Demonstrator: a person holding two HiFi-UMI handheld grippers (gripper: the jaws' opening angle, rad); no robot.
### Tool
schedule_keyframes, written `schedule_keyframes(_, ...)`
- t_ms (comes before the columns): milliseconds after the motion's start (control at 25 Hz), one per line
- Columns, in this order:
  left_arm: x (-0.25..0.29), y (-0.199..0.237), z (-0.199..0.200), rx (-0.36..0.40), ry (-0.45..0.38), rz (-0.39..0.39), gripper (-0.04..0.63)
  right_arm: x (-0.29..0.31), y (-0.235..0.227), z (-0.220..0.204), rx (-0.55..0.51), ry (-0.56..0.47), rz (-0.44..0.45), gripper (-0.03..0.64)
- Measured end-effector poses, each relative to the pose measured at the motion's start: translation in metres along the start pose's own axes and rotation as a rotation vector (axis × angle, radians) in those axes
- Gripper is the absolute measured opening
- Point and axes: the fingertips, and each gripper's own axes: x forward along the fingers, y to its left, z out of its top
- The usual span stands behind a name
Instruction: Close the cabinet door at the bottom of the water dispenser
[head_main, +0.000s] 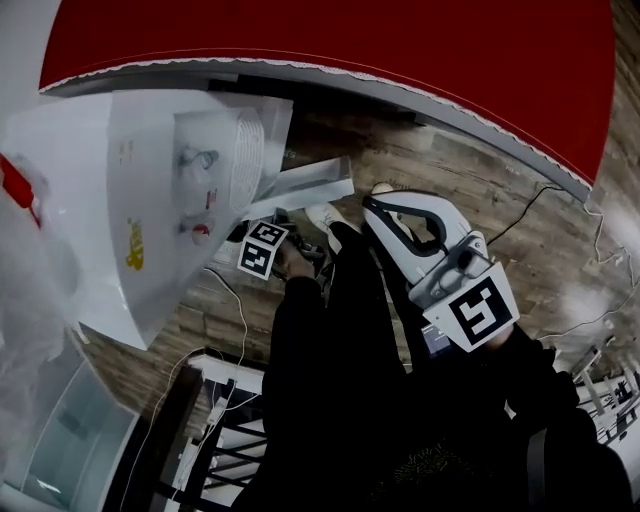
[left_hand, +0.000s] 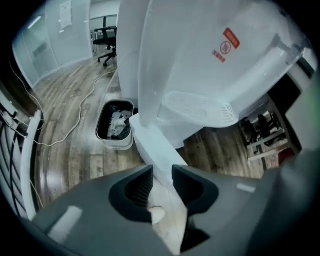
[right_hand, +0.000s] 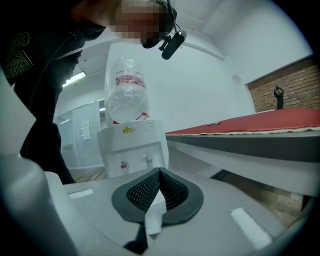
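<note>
The white water dispenser (head_main: 150, 200) stands at the left, with its bottom cabinet door (head_main: 315, 183) swung open over the wood floor. My left gripper (left_hand: 161, 181) points steeply down at the door (left_hand: 155, 147). Its jaws are open and straddle the door's top edge, and I see no pad pressing on it. In the head view only its marker cube (head_main: 262, 248) shows, next to the door. My right gripper (head_main: 380, 197) hangs to the right, away from the door. In its own view the right gripper (right_hand: 160, 173) is shut and holds nothing, facing the dispenser (right_hand: 132, 145) and its bottle (right_hand: 126, 92).
A small bin (left_hand: 116, 125) full of waste stands on the floor beside the dispenser. Loose cables (left_hand: 75, 120) run across the boards. A red-topped table (head_main: 350, 50) stands close on the right of the dispenser. A black rack (head_main: 225, 440) is behind me.
</note>
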Motion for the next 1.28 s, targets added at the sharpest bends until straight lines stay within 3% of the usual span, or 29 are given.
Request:
schedule_keyframes(120,0.007,0.002,0.003,-0.005,-0.035,0.042,0.133,-0.001,-0.01,-0.006,-0.003,-0.001,-0.026,-0.002)
schedule_keyframes(360,0.012,-0.003,0.006,-0.064,-0.065,-0.014,0.138,0.009,-0.012,-0.003,-0.007,-0.019,-0.023,-0.002)
schedule_keyframes(640,0.019,-0.02,0.017,-0.077,-0.058,-0.071,0.118,0.029,-0.002,-0.019,-0.032,0.024,0.002,-0.002)
schedule_keyframes(840,0.024,-0.031,0.028,-0.158,-0.076,-0.095,0.124,0.046,0.005,-0.028,-0.043,0.065,0.026,-0.002)
schedule_keyframes(1080,0.028,-0.047,0.044,-0.329,-0.131,-0.155,0.126,0.056,0.006,-0.027,-0.036,0.069,0.021,-0.002)
schedule_keyframes(1160,0.031,-0.055,0.05,-0.321,-0.143,-0.195,0.112,0.057,0.008,-0.028,-0.034,0.077,0.022,-0.002)
schedule_keyframes(1280,0.038,-0.075,0.055,-0.224,-0.13,-0.244,0.071,0.058,0.008,-0.029,-0.03,0.08,0.02,-0.002)
